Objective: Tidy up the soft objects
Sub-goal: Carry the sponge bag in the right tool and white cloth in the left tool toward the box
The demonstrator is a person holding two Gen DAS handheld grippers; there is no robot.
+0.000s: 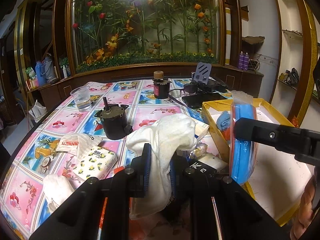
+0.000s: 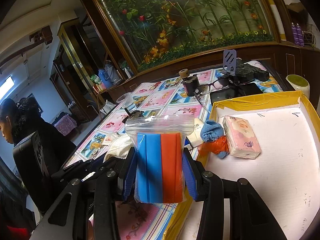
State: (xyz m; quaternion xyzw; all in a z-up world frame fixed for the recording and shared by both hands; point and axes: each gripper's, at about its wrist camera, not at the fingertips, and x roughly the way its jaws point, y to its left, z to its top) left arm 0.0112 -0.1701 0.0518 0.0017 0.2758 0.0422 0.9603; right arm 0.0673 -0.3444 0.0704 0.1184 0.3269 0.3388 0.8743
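Note:
My left gripper (image 1: 160,166) is shut on a white towel (image 1: 166,134) and holds it above the table. My right gripper (image 2: 160,172) is shut on a clear zip bag of blue and orange sponges (image 2: 160,160), held upright at the left edge of the yellow-rimmed box (image 2: 260,98). The bag also shows in the left wrist view (image 1: 242,140) with the right gripper's finger (image 1: 260,134) on it. In the box lie a blue cloth (image 2: 212,132), an orange cloth (image 2: 218,146) and a pink tissue pack (image 2: 242,138).
On the patterned tablecloth (image 1: 66,120) are a lemon-print tissue pack (image 1: 96,164), a second white cloth (image 1: 58,188), a white wrapper (image 1: 74,144), a black motor (image 1: 114,120), a plastic cup (image 1: 82,98), a black jar (image 1: 161,88), glasses (image 1: 180,94) and a phone (image 1: 204,100). A person (image 2: 24,136) is at the left.

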